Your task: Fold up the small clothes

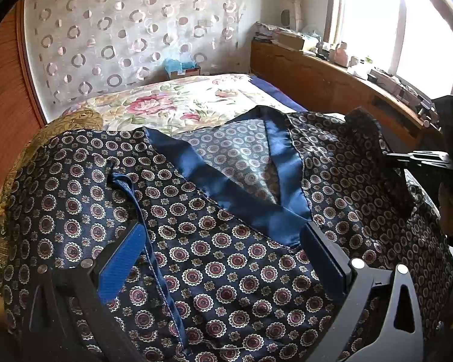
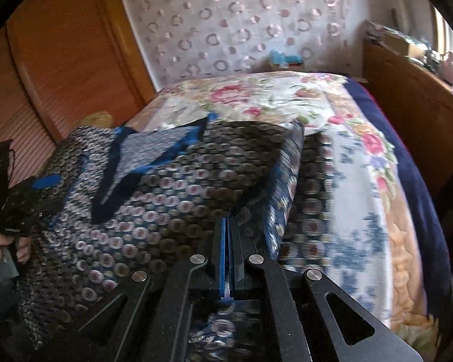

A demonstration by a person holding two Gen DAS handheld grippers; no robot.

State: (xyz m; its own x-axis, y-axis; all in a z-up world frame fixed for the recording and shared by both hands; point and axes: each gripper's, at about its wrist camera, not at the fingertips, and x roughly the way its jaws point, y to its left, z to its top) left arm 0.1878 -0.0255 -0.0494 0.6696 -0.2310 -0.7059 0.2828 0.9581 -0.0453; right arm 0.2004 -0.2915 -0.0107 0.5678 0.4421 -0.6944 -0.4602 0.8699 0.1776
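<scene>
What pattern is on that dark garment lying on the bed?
The garment is navy with small maroon and cream round medallions and plain blue trim; the left wrist view shows it best.

Right wrist view motion-blurred: medallion print on patterned garment (image 2: 154,199) smeared, floral bedspread (image 2: 356,181) streaked. Whether cloth sits between pressed-together pads of right gripper (image 2: 228,241) unclear. Hand (image 2: 6,246) on left gripper (image 2: 42,187) cut by frame edge. Windowsill clutter (image 1: 386,78) too small to identify; window (image 1: 386,18) blown out.
</scene>
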